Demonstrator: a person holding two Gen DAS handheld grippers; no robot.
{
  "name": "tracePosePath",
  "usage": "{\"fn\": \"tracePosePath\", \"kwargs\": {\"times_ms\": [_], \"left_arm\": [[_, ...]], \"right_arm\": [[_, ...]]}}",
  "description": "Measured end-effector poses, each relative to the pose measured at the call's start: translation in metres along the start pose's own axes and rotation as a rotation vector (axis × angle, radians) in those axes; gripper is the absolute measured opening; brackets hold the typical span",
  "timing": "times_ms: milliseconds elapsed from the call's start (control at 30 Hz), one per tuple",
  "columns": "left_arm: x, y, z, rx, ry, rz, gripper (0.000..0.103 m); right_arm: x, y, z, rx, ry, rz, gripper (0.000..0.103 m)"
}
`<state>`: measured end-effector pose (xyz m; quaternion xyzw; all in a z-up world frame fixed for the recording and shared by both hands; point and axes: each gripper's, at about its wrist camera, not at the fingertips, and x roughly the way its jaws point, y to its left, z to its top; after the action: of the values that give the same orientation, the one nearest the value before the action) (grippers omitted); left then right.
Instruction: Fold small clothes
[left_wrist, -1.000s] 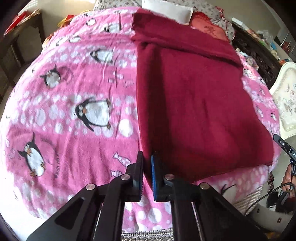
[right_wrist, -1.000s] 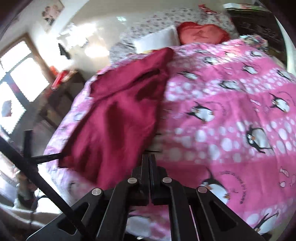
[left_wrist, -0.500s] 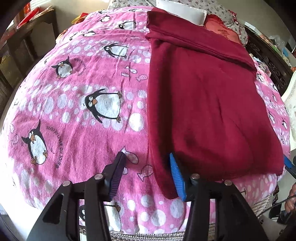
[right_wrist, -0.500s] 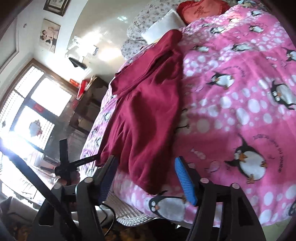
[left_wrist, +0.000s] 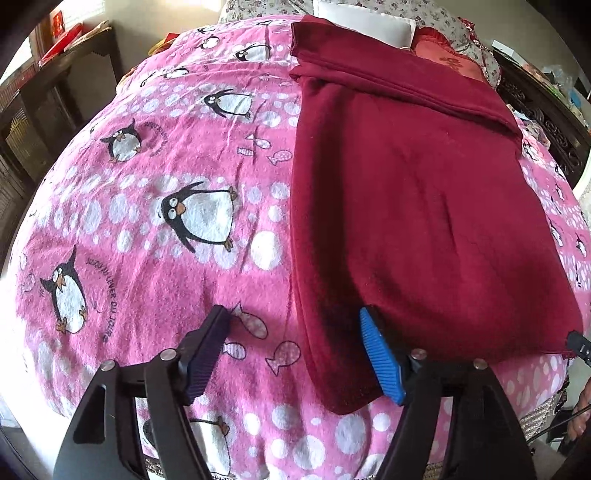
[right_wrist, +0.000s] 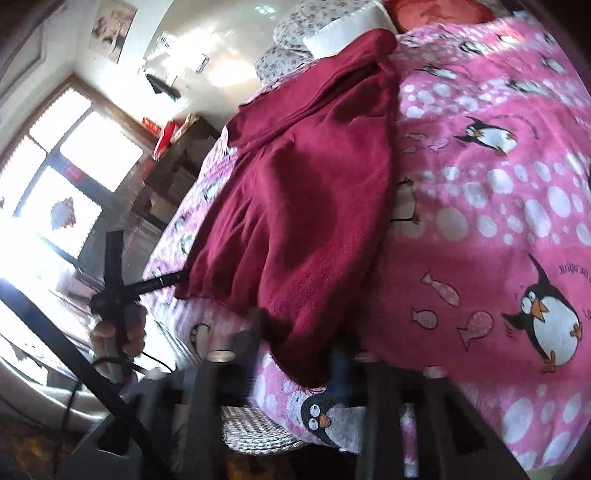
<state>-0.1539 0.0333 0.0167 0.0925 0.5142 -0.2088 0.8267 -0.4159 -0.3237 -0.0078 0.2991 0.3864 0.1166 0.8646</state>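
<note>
Left gripper (left_wrist: 295, 350) opening, cloth's (left_wrist: 406, 206) bed-edge corner unpinched between; right gripper (right_wrist: 295, 354) closing there, may snag blanket (left_wrist: 147, 221).

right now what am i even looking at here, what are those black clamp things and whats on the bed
No robot here: a person holds a hand-held two-finger gripper in each hand, each carrying a fisheye camera that looks along its fingers.

The left wrist view shows the left gripper, whose fingers are opening, one either side of the near corner of a dark red fleece garment, not pressing it.

The right wrist view is blurred. The right gripper has its fingers closing, with the garment's other near corner between them; whether they grip it is unclear.

The garment lies spread on a pink fleece blanket with penguins covering a bed. A white pillow sits at the far end.
</note>
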Motion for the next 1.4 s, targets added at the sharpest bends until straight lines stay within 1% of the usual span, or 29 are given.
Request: {"fn": "tracePosePath", "kwargs": {"times_ms": [33,67,100,133,200,267,300,367,400,433,467,567,600,633,667,767,833,1000,1033,1200,1233,1267,1300,1333,1367,1400], "left_arm": [[0.000,-0.003,-0.001,0.021,-0.007,0.004,0.057],[-0.002,-0.006,-0.001,0.054,-0.008,-0.025,0.040],[-0.004,-0.009,-0.001,0.072,0.001,-0.065,0.011],[-0.007,-0.011,-0.001,0.087,0.001,-0.081,0.009],[-0.011,-0.013,-0.001,0.121,-0.019,-0.060,0.008],[-0.010,-0.011,-0.001,0.118,-0.008,-0.064,0.008],[-0.008,-0.009,-0.001,0.112,-0.001,-0.068,0.008],[-0.005,-0.007,-0.001,0.102,0.004,-0.066,0.008],[-0.005,-0.006,-0.003,0.098,0.003,-0.067,0.009],[-0.006,-0.006,-0.004,0.099,0.003,-0.066,0.008],[-0.006,-0.007,-0.003,0.100,0.003,-0.063,0.008],[-0.006,-0.010,-0.003,0.107,0.011,-0.059,0.008],[-0.008,-0.010,-0.005,0.111,0.012,-0.056,0.009],[-0.008,-0.010,-0.006,0.106,0.008,-0.049,0.013],[-0.007,-0.010,-0.005,0.095,0.007,-0.040,0.014],[-0.005,-0.008,-0.004,0.067,0.004,-0.021,0.029],[-0.003,-0.004,-0.002,0.046,0.006,-0.019,0.048],[-0.003,-0.003,-0.003,0.036,0.007,-0.014,0.054],[-0.003,-0.003,-0.003,0.036,0.006,-0.011,0.057],[-0.002,-0.006,-0.004,0.039,0.000,-0.006,0.062],[-0.003,-0.006,-0.005,0.041,-0.003,-0.006,0.062],[-0.003,-0.007,-0.005,0.047,-0.006,-0.004,0.062],[-0.004,-0.008,-0.006,0.061,-0.009,-0.001,0.061],[-0.005,-0.010,-0.007,0.080,-0.012,-0.002,0.048],[-0.007,-0.011,-0.007,0.094,-0.010,-0.030,0.037],[-0.008,-0.012,-0.007,0.101,0.000,-0.066,0.016]], "right_arm": [[0.001,0.002,0.000,-0.014,-0.002,-0.007,0.017],[-0.001,0.004,0.001,-0.015,-0.009,-0.002,0.015],[-0.005,0.006,0.003,-0.016,-0.021,0.017,0.013],[-0.012,0.008,0.005,-0.023,-0.036,0.035,0.013],[-0.028,0.015,0.009,-0.063,-0.070,0.054,0.013],[-0.035,0.014,0.011,-0.075,-0.080,0.039,0.013],[-0.033,0.010,0.011,-0.065,-0.072,0.030,0.013],[-0.020,-0.002,0.007,-0.031,-0.023,0.002,0.013],[-0.014,-0.007,0.005,-0.012,0.005,0.002,0.016],[-0.008,-0.013,0.002,0.023,0.024,0.023,0.016],[-0.006,-0.018,0.001,0.054,0.019,0.051,0.016],[-0.008,-0.024,0.003,0.088,0.017,0.080,0.030],[-0.009,-0.024,0.003,0.082,0.018,0.084,0.030],[-0.008,-0.023,0.003,0.073,0.024,0.085,0.031],[-0.008,-0.022,0.003,0.066,0.030,0.085,0.032],[-0.003,-0.018,0.004,0.056,0.038,0.098,0.032],[0.000,-0.016,0.004,0.055,0.045,0.100,0.032],[0.000,-0.014,0.005,0.061,0.048,0.101,0.032],[-0.002,-0.014,0.005,0.062,0.043,0.096,0.032],[-0.003,-0.014,0.009,0.075,0.023,0.081,0.032],[-0.002,-0.014,0.008,0.074,0.023,0.081,0.032],[-0.001,-0.012,0.008,0.061,0.022,0.074,0.025],[-0.001,-0.009,0.008,0.043,0.022,0.073,0.016],[-0.002,-0.007,0.008,0.029,0.020,0.079,0.015],[-0.004,-0.005,0.010,0.023,0.013,0.096,0.015],[-0.005,-0.002,0.012,0.021,0.006,0.111,0.014]]}}
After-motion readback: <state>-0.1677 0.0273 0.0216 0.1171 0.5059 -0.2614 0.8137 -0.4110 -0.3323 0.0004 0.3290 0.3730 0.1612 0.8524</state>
